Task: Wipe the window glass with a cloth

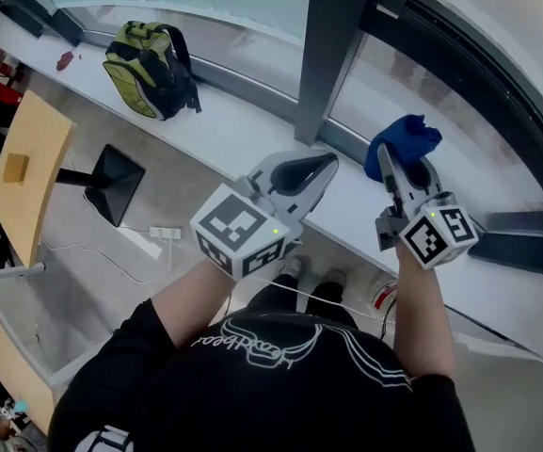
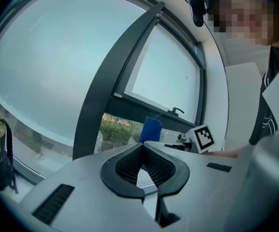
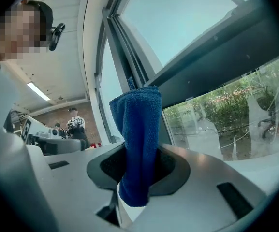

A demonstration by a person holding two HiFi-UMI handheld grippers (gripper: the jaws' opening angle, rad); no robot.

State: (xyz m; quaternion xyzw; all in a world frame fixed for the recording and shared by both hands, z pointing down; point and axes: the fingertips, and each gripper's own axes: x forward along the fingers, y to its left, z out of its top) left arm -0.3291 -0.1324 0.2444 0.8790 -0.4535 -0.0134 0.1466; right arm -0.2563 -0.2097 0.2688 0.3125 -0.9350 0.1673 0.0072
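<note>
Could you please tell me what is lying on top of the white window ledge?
A yellow-green and black backpack lies on the ledge, with a small red object further left. The ledge under the backpack and behind the left gripper and right gripper is hidden.

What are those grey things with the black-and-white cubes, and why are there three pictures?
They are tools, not a robot: a person holds one grey two-jaw gripper in each hand. One picture comes from a camera on the person's head, looking down; the other two come from cameras riding on the grippers. The right gripper pinches a fluffy blue cloth for wiping the big window glass. The left gripper is shut and holds nothing. On the white windowsill lies a green-and-black backpack.
</note>
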